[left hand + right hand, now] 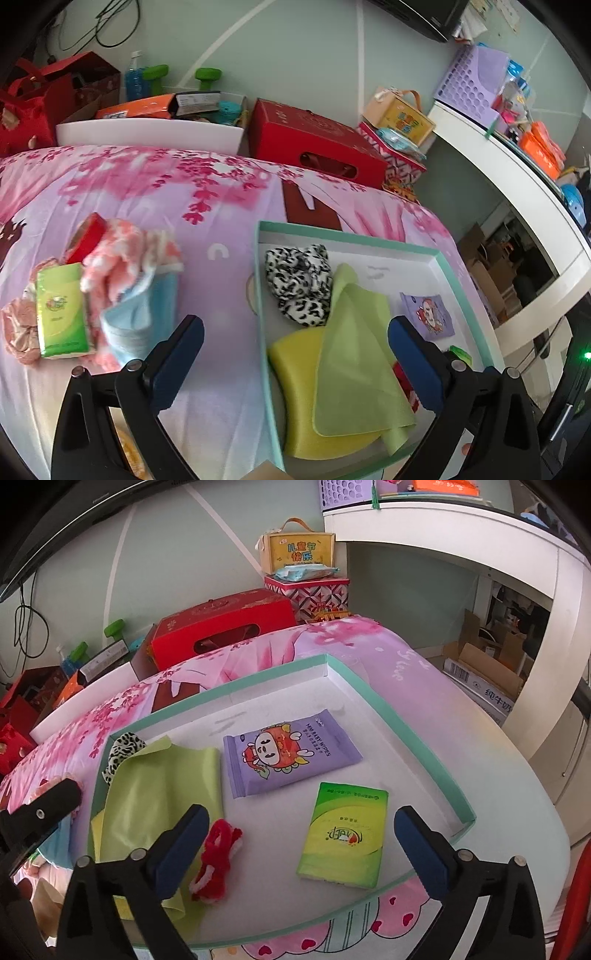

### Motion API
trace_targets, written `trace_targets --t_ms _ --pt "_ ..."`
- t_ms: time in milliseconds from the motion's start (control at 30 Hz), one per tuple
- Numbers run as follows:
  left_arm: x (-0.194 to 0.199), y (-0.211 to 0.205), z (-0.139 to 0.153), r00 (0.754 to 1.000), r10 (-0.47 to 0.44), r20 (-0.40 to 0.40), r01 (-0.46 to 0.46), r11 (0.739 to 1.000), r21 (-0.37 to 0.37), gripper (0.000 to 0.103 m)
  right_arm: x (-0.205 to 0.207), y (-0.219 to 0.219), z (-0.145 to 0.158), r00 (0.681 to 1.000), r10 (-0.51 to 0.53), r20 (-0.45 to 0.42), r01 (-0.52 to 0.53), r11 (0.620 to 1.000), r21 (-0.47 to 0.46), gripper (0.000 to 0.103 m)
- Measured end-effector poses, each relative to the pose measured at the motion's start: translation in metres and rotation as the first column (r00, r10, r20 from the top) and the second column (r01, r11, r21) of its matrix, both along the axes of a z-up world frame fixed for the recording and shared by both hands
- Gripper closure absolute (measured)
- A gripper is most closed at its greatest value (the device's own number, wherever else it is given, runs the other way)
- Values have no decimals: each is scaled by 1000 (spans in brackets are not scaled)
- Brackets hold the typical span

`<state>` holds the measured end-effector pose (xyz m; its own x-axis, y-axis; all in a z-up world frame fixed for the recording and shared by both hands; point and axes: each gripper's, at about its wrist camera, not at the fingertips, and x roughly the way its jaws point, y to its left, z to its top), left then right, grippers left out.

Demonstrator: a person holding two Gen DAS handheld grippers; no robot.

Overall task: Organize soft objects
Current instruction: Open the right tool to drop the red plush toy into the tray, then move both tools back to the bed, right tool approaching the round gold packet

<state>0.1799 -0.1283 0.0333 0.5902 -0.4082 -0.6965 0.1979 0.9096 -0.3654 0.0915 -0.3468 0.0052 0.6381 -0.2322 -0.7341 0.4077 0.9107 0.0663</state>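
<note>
While both claws stand spread wide with nothing pinched between their blue pads, the soft things lie partly sorted on a bed covered by a pink floral sheet [155,192]. The left claw [295,332] hangs over the near left edge of a shallow white tray with a teal rim [373,236]. Inside the tray sit a black-and-white spotted plush [299,280], a light green cloth [354,350] draped over a yellow sponge [295,387], a purple pack of baby wipes [288,753], a green tissue pack [345,834] and a red-and-white fuzzy piece [218,856]. The right claw [299,834] hovers above the tray's near side, the green tissue pack lying flat between its fingers without touching them. Left of the tray, on the sheet, a heap holds a second green tissue pack [62,310], a pink-and-white fluffy cloth [122,251], a pale blue cloth [140,317] and a red box [86,236].
</note>
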Motion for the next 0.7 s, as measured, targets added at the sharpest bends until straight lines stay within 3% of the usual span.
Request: trace_targets --t_ms 467,700 --pt "-13 63 20 989 147 24 -148 988 33 3 -3 26 16 998 57 1 -57 998 -32 1" --pt "-19 115 33 958 276 72 -282 955 89 3 -2 60 29 991 133 16 -133 991 -30 1"
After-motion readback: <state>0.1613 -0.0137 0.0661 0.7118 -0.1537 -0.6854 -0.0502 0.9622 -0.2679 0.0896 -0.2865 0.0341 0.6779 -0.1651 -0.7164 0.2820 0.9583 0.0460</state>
